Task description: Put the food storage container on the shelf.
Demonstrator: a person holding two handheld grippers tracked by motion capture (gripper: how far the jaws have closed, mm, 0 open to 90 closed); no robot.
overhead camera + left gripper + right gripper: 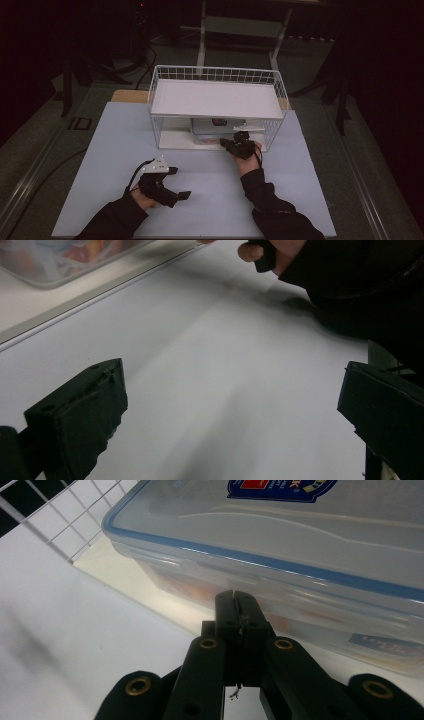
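Right gripper point(239, 611) closed empty against clear blue-rimmed food container point(280, 545); left gripper point(225, 410) open, idle. Could shove container deeper under wire shelf point(216, 75).

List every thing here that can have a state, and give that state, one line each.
Left gripper: open, fingers wide apart, holding nothing.
Right gripper: shut, fingers pressed together at the box's near side.
Plastic box: lid on, lying flat on the rack's lower level.
Wire rack: upright, front side open.
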